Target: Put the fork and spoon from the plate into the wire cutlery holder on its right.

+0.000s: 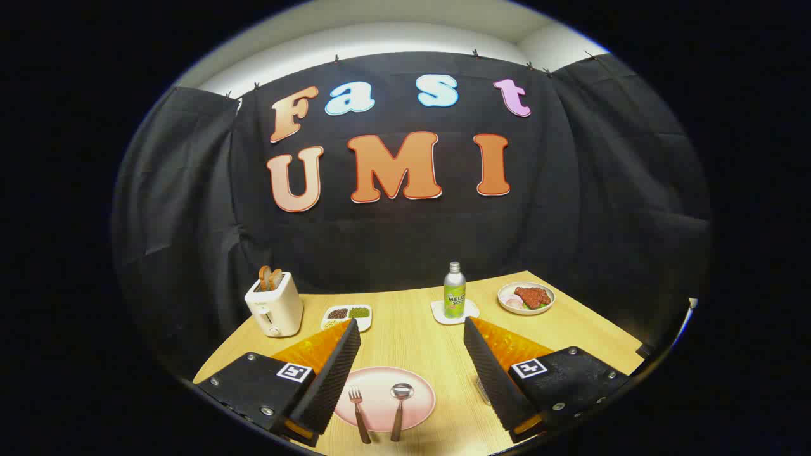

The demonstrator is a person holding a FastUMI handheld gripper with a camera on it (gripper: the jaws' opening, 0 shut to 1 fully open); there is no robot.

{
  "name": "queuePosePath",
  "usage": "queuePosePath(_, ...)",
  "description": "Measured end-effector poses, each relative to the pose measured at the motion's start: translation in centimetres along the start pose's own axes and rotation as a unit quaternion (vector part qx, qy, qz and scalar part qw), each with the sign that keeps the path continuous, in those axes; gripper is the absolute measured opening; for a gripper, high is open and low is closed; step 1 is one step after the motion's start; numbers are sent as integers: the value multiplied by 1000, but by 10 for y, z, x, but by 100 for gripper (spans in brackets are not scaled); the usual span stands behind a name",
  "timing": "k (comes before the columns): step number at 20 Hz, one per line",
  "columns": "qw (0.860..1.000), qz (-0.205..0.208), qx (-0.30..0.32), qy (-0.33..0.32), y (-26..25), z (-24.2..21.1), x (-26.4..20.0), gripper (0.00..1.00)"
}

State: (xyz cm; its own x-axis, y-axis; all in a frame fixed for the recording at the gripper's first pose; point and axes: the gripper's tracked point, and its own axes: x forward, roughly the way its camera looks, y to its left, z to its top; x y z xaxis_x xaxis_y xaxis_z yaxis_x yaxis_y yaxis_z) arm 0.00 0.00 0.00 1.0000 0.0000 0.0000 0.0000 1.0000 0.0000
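A pink plate (415, 405) lies on the wooden table, low between my two fingers. On it rest a fork (358, 411) on the left and a spoon (399, 408) on the right, side by side, with brown handles pointing toward me. My gripper (412, 329) hangs above the plate, open wide, with nothing between its ribbed black fingers (332, 373). A sliver of the wire cutlery holder (483, 389) peeks out just right of the plate, mostly hidden behind the right finger.
At the back left stand a white toaster (274, 309) with toast and a small divided dish (346, 315). A green drink bottle (454, 291) stands on a white coaster mid-back, and a plate of food (526, 297) sits back right.
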Motion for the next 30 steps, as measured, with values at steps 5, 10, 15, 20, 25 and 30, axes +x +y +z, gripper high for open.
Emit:
queuePosePath(5,1000,8,-29,5,20,-4,-5,98)
queuePosePath(10,999,14,-30,11,28,-4,-5,98)
queuePosePath(15,999,16,-30,22,27,-10,-6,98)
queuePosePath(20,999,13,-39,21,24,-12,-6,98)
queuePosePath(25,998,20,-39,34,30,-24,-6,98)
queuePosePath(30,998,22,-44,45,31,-35,-5,98)
